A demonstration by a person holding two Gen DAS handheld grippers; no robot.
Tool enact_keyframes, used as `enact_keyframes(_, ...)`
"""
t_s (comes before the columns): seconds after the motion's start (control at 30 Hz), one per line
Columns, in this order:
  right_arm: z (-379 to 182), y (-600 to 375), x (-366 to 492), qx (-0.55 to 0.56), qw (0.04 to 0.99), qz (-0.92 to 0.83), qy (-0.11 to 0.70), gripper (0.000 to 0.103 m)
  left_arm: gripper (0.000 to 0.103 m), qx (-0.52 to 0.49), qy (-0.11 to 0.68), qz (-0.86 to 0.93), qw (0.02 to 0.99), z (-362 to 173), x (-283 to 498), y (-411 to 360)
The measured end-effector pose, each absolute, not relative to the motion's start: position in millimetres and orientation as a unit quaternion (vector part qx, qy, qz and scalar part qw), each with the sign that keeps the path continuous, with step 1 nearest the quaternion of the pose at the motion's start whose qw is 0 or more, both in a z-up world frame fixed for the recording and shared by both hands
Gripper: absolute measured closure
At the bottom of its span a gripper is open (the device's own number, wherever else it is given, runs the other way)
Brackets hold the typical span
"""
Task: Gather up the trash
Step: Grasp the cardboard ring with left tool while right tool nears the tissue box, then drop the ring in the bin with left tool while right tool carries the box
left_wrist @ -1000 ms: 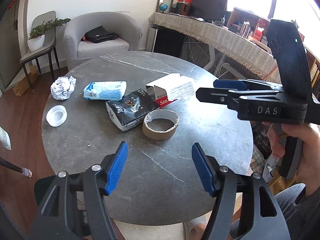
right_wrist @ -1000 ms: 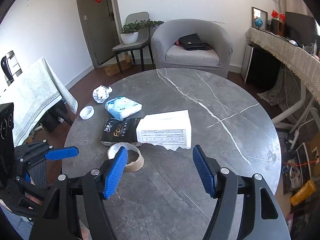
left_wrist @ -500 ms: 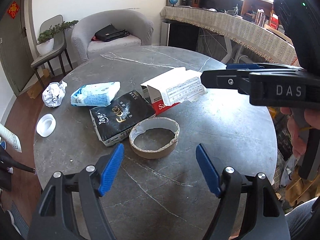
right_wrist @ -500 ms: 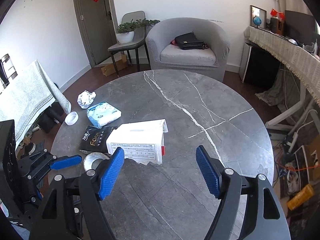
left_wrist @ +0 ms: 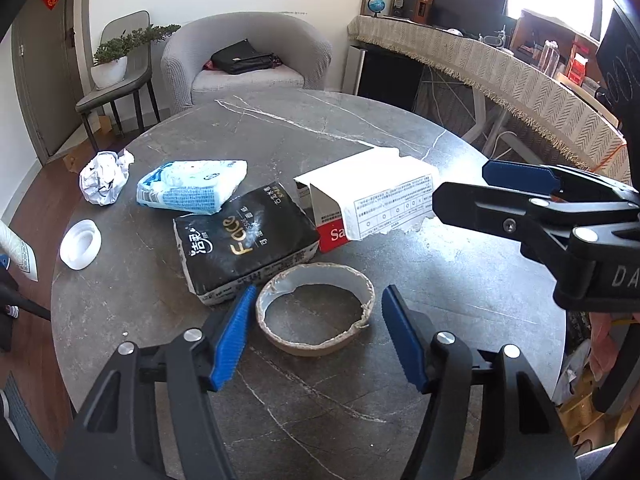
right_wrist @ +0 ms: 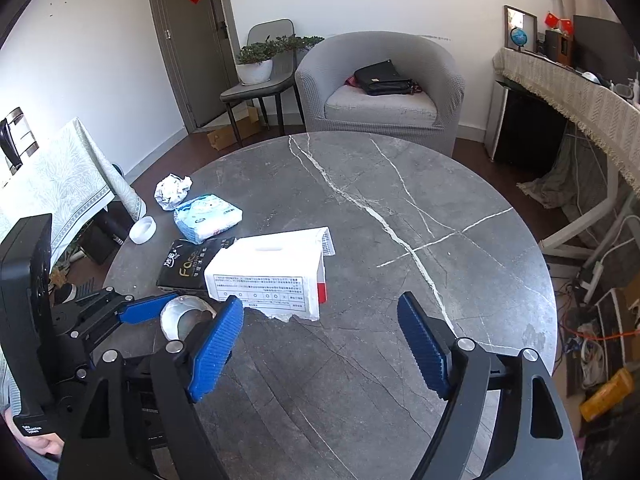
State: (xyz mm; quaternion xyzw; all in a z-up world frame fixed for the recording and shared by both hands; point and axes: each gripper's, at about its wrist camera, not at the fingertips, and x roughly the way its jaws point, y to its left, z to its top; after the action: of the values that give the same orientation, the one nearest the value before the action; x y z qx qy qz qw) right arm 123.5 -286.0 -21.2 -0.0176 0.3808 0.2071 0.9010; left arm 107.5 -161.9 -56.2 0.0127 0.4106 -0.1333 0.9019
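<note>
On the round grey marble table [left_wrist: 360, 128] lie a cardboard tape ring [left_wrist: 315, 312], a black tissue pack [left_wrist: 244, 240], a blue-white tissue pack [left_wrist: 192, 186], a torn white-and-red box [left_wrist: 368, 196], a crumpled paper ball [left_wrist: 105, 176] and a white lid [left_wrist: 80, 239]. My left gripper [left_wrist: 316, 336] is open, its fingertips either side of the tape ring, just above the table. My right gripper [right_wrist: 320, 340] is open and empty, just short of the torn box [right_wrist: 268, 276]. The ring [right_wrist: 182, 320] is partly hidden behind its left finger.
A grey armchair [right_wrist: 380, 92] with a black bag stands beyond the table. A chair with a potted plant [right_wrist: 256, 64] is left of it. A cloth-covered desk [left_wrist: 500, 80] runs along the right. A cloth-covered table [right_wrist: 52, 184] is at the left.
My left gripper has moved forward and down until its open fingers flank the tape ring. My right gripper has drifted closer to the torn box. Both stayed open.
</note>
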Motion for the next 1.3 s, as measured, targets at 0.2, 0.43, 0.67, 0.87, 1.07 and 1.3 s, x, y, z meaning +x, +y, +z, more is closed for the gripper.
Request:
enact_keyframes(0.2,-17,-267,121,-0.029,0.9,0.218,0.377,0.013,0.047,0.003,0.408,-0.144,0.902,-52,103,-154)
enact_keyframes(0.43,-23,-249,125,-0.036,0.894,0.223,0.386,0.011,0.047,-0.005,0.401,-0.147,0.904,-43,94,-138)
enact_keyframes(0.67,-30,-234,135,-0.058,0.897,0.2,0.389,0.006,0.046,-0.022,0.397,-0.147,0.906,-36,84,-116)
enact_keyframes(0.87,-34,-231,145,-0.049,0.901,0.18,0.391,0.006,0.046,-0.029,0.391,-0.151,0.908,-29,76,-109)
enact_keyframes(1.07,-40,-225,154,-0.039,0.901,0.167,0.399,0.006,0.046,-0.032,0.382,-0.151,0.911,-21,70,-97)
enact_keyframes(1.3,-44,-221,161,-0.045,0.901,0.144,0.407,0.006,0.046,-0.033,0.374,-0.143,0.916,-12,64,-75)
